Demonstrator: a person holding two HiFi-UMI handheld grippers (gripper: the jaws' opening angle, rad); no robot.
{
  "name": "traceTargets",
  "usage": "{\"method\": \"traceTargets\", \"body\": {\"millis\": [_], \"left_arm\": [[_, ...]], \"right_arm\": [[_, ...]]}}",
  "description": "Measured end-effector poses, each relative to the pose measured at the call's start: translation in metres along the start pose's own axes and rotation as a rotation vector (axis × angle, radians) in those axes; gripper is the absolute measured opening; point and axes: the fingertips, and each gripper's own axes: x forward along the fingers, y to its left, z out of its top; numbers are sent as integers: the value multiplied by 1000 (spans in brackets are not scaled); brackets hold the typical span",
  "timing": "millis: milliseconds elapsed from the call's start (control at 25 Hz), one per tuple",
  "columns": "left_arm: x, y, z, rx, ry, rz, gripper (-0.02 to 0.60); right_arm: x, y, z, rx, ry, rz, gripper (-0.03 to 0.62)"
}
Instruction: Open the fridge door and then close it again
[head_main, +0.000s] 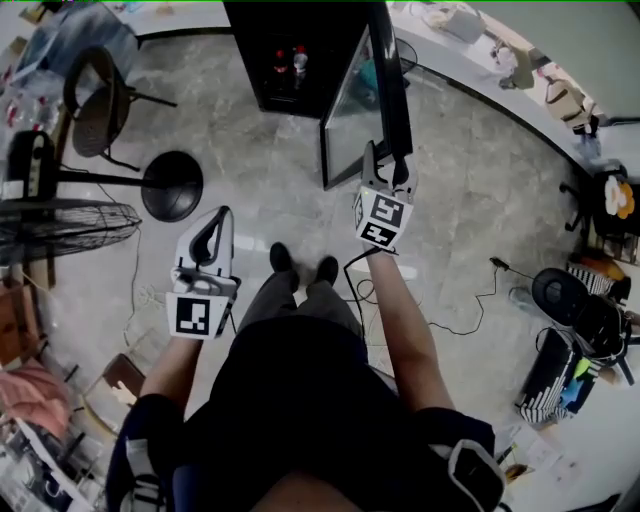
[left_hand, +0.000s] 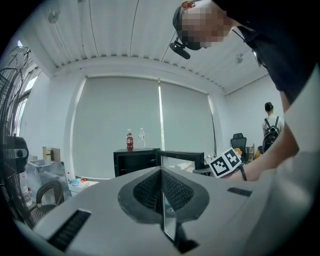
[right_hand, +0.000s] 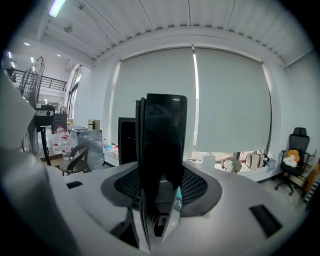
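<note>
Premises present as an office-type room: roller blinds (right_hand: 230, 100) over wide windows, swivel office chair (right_hand: 296, 145), curved wall worktop (head_main: 480, 62), pedestal fan (head_main: 60, 225), polished stone floor (head_main: 470, 210)

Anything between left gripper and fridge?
No. Head view shows only bare floor between the left gripper and the fridge.

Seemingly bare floor (head_main: 260, 170) left of door (head_main: 352, 120)

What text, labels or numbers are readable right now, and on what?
No text is legible in any view.
Red bottle, clear bottle on the fridge: labels too small to read.
Left marker cube, right marker cube: black-and-white squares only, no letters.
Fridge door: no lettering visible.
</note>
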Motion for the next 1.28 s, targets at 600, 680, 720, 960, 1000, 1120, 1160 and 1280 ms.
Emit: {"method": "traceTargets", "body": {"millis": [600, 680, 720, 960, 1000, 1120, 1160, 1280], "left_arm": [[39, -25, 22, 5, -61, -155, 23], [45, -27, 24, -1, -72, -179, 23], [49, -28, 26, -3, -80, -190, 23], [65, -32, 29, -9, -90, -229, 23], [67, -33, 29, -13, -90, -231, 23], [74, -34, 28, -26, -83, -237, 23], [78, -36, 29, -25, -83, -239, 23], [89, -48, 31, -14, -84, -238, 23]], "right_arm": [[11, -92, -5, 1, 44, -3, 216], [14, -102, -5, -1, 45, -1, 218], [15, -108, -5, 0, 44, 1, 218], [22, -140, -6, 12, 66, -12, 221], [23, -146, -6, 15, 65, -19, 224], [30, -164, -4, 20, 66, -35, 227], [33, -170, -3, 19, 65, -31, 229], [39, -187, -3, 6, 63, -2, 230]]}}
